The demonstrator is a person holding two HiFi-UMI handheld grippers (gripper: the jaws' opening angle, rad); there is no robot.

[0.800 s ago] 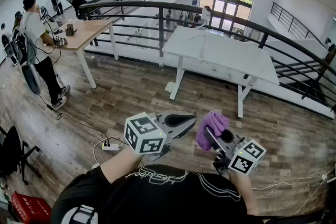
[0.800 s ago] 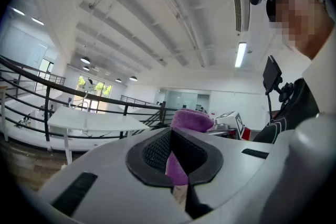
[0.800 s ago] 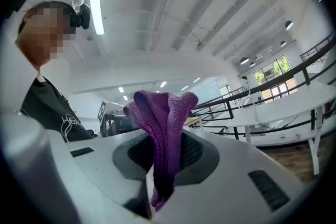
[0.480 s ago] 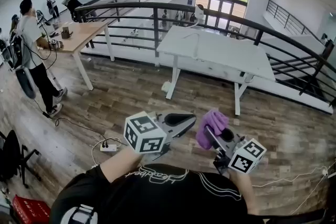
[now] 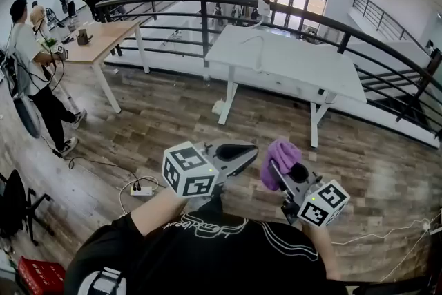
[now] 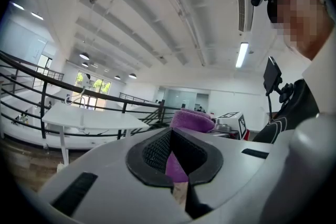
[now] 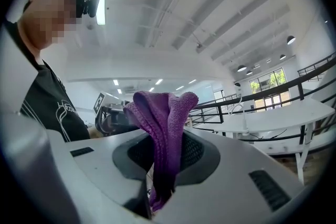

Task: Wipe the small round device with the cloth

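Note:
My right gripper [image 5: 277, 170] is shut on a purple cloth [image 5: 280, 157], which bunches up above its jaws [image 7: 160, 113]. My left gripper [image 5: 250, 149] is held level beside it at chest height, shut with nothing between its jaws; in its own view [image 6: 176, 165] the cloth shows just beyond the jaws. Both point toward a white table [image 5: 290, 62] a few steps ahead. A small white rounded object [image 5: 264, 9] with a cable stands at that table's far edge, too small to make out.
A black railing [image 5: 207, 7] runs behind the white table. A wooden table [image 5: 103, 38] and people [image 5: 27, 72] are at the left. A power strip [image 5: 141, 190], a black chair [image 5: 14, 204] and a red crate [image 5: 38, 276] sit on the wood floor.
The head view has shifted slightly, so the white table and railing sit a little higher and the people further left. Both grippers keep the same pose, cloth still held.

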